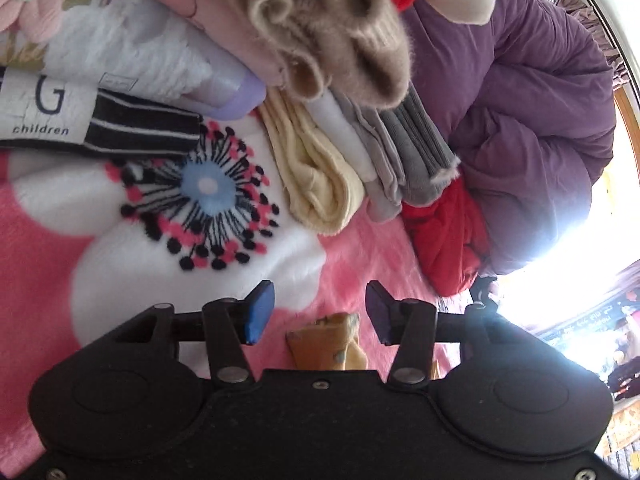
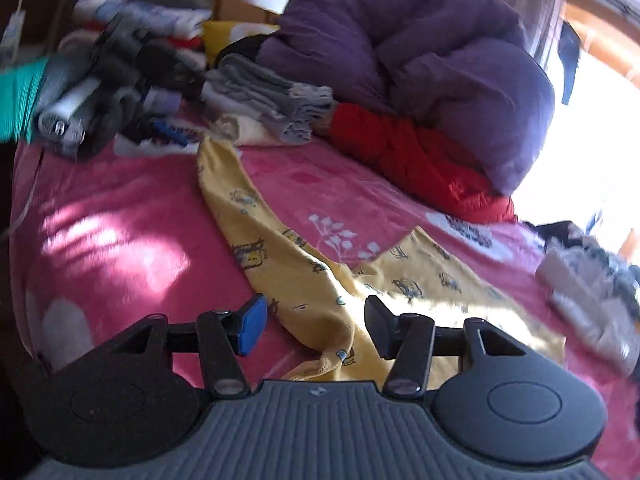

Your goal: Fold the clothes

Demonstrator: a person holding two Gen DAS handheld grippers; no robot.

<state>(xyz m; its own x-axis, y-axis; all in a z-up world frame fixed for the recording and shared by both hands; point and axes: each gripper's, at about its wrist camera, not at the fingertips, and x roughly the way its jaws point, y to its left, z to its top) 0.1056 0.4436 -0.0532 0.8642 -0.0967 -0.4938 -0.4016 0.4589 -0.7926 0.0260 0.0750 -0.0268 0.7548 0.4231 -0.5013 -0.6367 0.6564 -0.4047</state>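
Fingers of the left gripper [image 1: 320,312], one faced with a blue pad and the other dark, are seen parted about halfway, and nothing is pressed between them; a small crumpled end of the yellow printed cotton garment [image 1: 326,342] lies just below the gap, on the pink plush blanket with a large white flower pattern [image 1: 160,264]. Whether that end is touched by the pads cannot be told. The right gripper [image 2: 316,324] is likewise parted about halfway, with a bunched fold of the same yellow garment [image 2: 320,280] lying between and under its fingers, unpinched. The garment is spread flat across the blanket [image 2: 120,216] in a V shape, one long narrow limb running away toward the far piles, the other to the right in sunlight; small dark outline drawings are printed over its soft, thin knit.

Behind, a row of folded pieces is laid edge-on: a cream ribbed knit [image 1: 316,184], a white one and grey ribbed ones [image 1: 404,156]. A fuzzy beige knitted item [image 1: 332,36] is heaped above them. A black-and-white striped fabric with a white label reading "children" [image 1: 100,124] is seen at the left. A puffy purple quilted duvet [image 1: 532,128] is bundled at the right, with a red padded garment [image 1: 444,236] tucked against its base.
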